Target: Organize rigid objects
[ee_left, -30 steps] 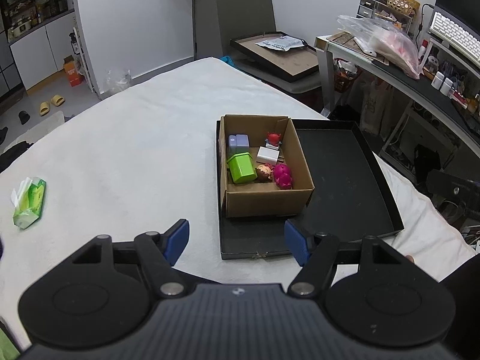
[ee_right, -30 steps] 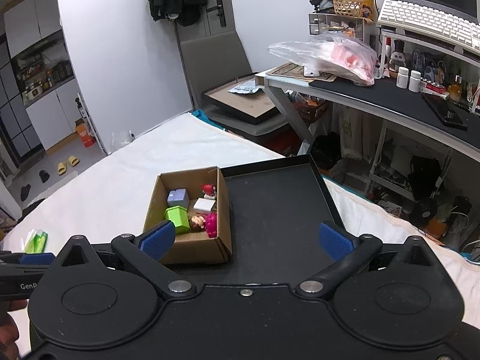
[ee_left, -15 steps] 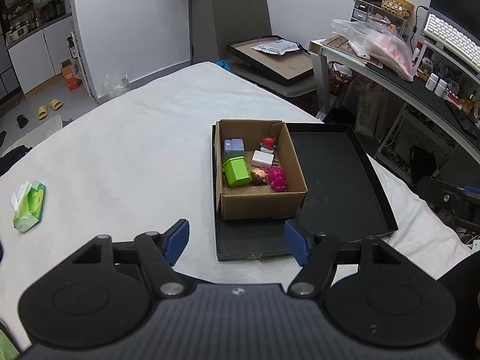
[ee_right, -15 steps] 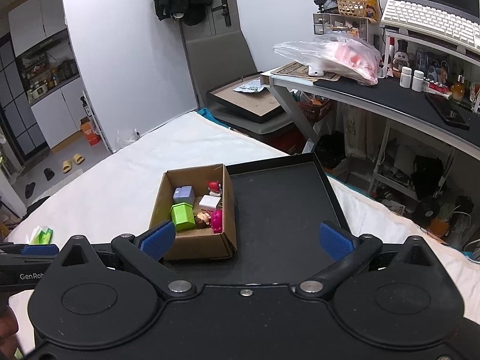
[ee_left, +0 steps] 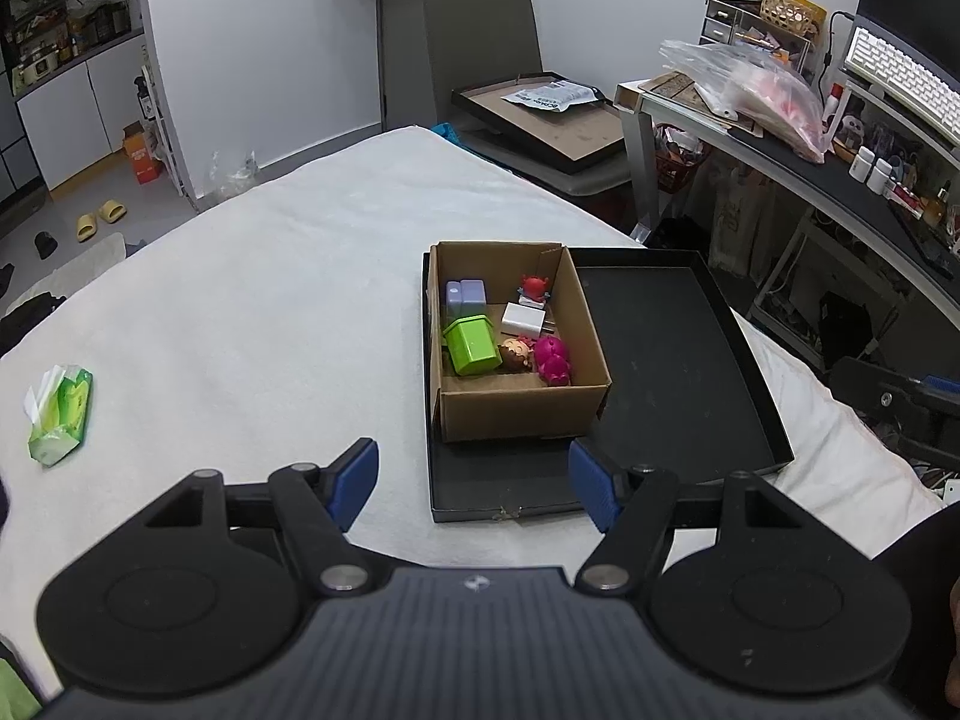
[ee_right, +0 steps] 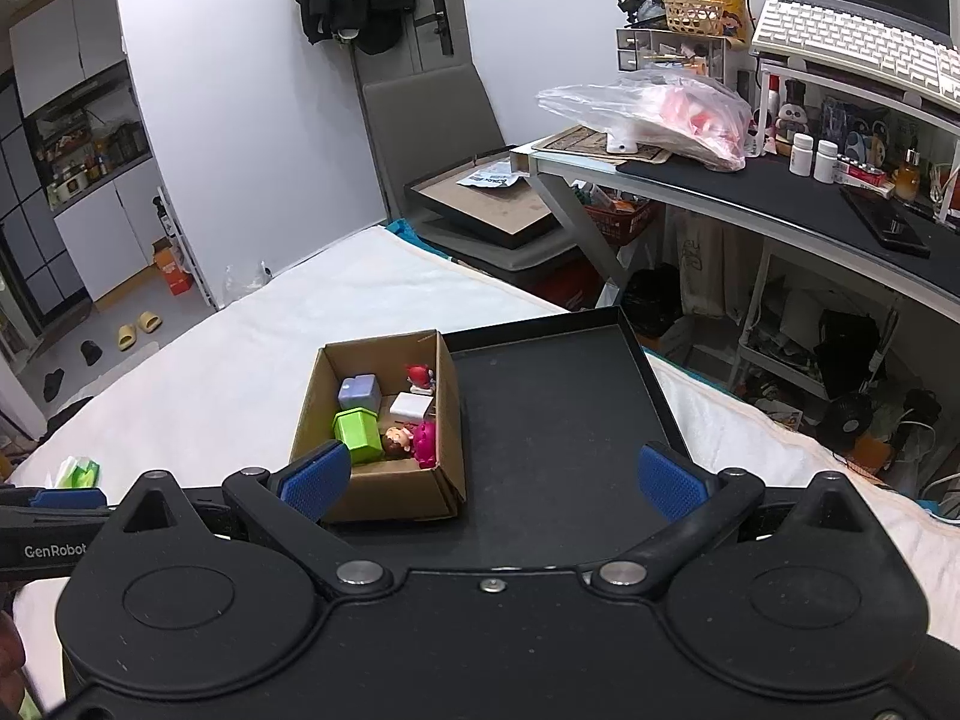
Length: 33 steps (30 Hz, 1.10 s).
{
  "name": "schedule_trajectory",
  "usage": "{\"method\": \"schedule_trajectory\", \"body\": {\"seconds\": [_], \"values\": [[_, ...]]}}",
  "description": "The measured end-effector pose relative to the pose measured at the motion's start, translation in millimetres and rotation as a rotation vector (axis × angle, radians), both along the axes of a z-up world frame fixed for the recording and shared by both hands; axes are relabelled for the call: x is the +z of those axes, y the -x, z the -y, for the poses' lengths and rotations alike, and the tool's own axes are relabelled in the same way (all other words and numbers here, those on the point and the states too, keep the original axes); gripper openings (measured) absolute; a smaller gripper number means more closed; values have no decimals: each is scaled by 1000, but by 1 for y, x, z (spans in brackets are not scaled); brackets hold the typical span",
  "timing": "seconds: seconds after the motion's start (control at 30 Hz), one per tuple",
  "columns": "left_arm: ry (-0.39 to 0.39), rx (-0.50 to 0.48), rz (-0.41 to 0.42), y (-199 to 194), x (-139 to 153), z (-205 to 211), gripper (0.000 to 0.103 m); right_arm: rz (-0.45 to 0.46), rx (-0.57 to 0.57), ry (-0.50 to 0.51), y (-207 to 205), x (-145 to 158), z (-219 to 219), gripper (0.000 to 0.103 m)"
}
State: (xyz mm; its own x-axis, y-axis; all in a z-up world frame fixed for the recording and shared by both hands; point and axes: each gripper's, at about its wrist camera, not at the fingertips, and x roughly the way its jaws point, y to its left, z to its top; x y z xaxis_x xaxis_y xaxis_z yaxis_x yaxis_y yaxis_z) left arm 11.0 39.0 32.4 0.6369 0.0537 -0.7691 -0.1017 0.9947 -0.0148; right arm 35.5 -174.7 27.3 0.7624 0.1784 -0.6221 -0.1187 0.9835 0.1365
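A small open cardboard box (ee_left: pixel 522 414) stands in the left part of a shallow black tray (ee_left: pixel 672 360) on the white bed. Inside lie a green cube (ee_left: pixel 472 345), a lavender block (ee_left: pixel 466 296), a white charger (ee_left: pixel 523 319), a red figure (ee_left: pixel 534 286), a doll head (ee_left: pixel 516 354) and a pink toy (ee_left: pixel 552 358). My left gripper (ee_left: pixel 473 474) hangs open in front of the box, nothing between its blue pads. My right gripper (ee_right: pixel 492 479) is open wide over the tray's near edge (ee_right: pixel 552 420), with the box (ee_right: pixel 384 498) to its left.
A green tissue pack (ee_left: pixel 60 414) lies on the bed at the far left. A cluttered desk (ee_left: pixel 840 180) runs along the right, and a chair carrying a framed board (ee_left: pixel 540 114) stands beyond the bed's far corner. The bed's edge drops off right of the tray.
Both views have drifted only slightly. The grippers keep the same opening and the box and toys have not moved.
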Motion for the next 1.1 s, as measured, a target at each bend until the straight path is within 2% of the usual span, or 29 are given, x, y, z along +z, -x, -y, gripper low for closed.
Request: {"method": "schedule_trajectory", "body": {"seconds": [1.1], "values": [[-7, -2, 14, -3, -2, 8, 69, -6, 9, 17, 0, -3, -1, 103]]}}
